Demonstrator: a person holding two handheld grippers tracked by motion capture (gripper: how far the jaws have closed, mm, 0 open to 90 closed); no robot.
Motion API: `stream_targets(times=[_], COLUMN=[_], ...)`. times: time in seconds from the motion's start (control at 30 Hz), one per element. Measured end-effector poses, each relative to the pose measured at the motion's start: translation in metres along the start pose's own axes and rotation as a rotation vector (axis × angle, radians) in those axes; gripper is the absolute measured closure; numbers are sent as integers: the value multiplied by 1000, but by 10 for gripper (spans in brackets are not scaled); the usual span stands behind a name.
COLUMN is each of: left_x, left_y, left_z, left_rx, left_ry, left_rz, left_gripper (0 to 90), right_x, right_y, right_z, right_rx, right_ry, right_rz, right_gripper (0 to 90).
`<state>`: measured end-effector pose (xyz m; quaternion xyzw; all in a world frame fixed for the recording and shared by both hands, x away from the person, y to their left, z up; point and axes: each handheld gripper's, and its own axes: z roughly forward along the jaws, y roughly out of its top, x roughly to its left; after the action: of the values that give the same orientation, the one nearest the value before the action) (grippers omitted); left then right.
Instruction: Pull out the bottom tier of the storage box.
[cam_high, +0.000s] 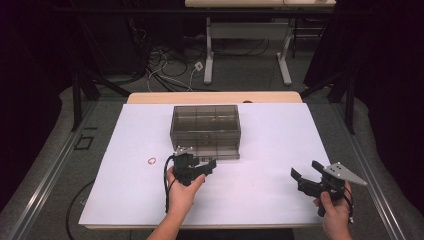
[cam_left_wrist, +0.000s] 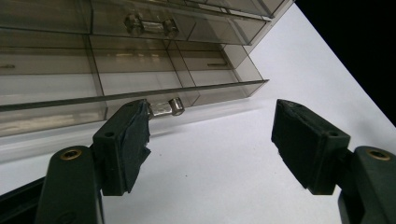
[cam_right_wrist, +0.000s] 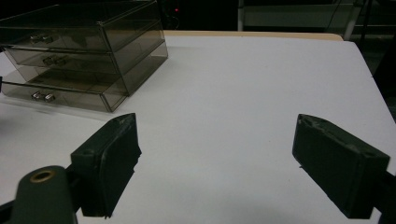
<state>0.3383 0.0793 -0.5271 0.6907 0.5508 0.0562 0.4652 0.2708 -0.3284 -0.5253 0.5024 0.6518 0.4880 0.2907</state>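
Two handles show up close in your left gripper (cam_left_wrist: 210, 135) view; drawer box (cam_high: 205, 130) mid-table; ring (cam_high: 152, 160) in high view; left jaws wide, empty, tilted at bottom drawer handle (cam_left_wrist: 164, 108); right gripper (cam_high: 306, 172) wide, empty, off right.

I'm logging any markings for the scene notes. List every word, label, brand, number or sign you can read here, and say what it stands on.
None can be read in these pictures.
The smoky transparent plastic drawer box carries no label or print on its fronts or its clear bar handles.
The white table cover is blank.
The black jaws of the left gripper and of the right gripper bear no lettering.
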Motion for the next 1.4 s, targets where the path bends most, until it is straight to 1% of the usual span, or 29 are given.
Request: stream_targets(times=[0.07,0.13,0.2,0.27,0.37,0.47,0.57,0.7,0.77,0.83,0.9,1.0,1.13,1.23,1.33,1.4], left_x=[1,2,3,4,6,9,11,16,18,21,25,32,40,46,51,55], left_y=[2,4,6,8,10,12,14,18,19,20,21,23,26,27,29,30], left_z=[-2,-4,-6,-7,-10,-12,-14,-17,-18,-20,-22,-26,-32,-36,-39,-40], left_rx=[-4,-3,-3,-5,-8,-6,-4,-2,-3,-3,-7,-12,-25,-31,-31,-34], left_ry=[5,14,16,19,25,23,22,35,34,39,59,78,100,121,127,130], left_rz=[4,17,17,9,13,8,-6,2,-8,-11,-8,-12,-30,-31,-42,-41], left_gripper=[280,281,284,287,288,288,303,312,313,318,318,319,329,342,359,363], right_x=[0,0,0,0,0,0,0,0,1,1,1,0,0,0,0,0], right_y=[0,0,0,0,0,0,0,-1,-1,-1,-1,-1,-1,-1,-2,-2], right_z=[0,0,0,0,0,0,0,-1,-1,-1,-1,0,-1,-1,-1,-1], right_rx=[-1,0,0,1,1,2,0,-2,-5,-7,-3,-11,-4,-8,-6,-4], right_ry=[2,2,2,2,1,2,-2,-5,1,-1,-3,-2,-1,-1,-1,-1], right_rz=[-1,-1,-1,-1,-1,-1,0,-1,7,3,3,4,2,3,5,6], right_gripper=[141,141,141,141,141,141,141,141,141,141,141,141,141,141,141,141])
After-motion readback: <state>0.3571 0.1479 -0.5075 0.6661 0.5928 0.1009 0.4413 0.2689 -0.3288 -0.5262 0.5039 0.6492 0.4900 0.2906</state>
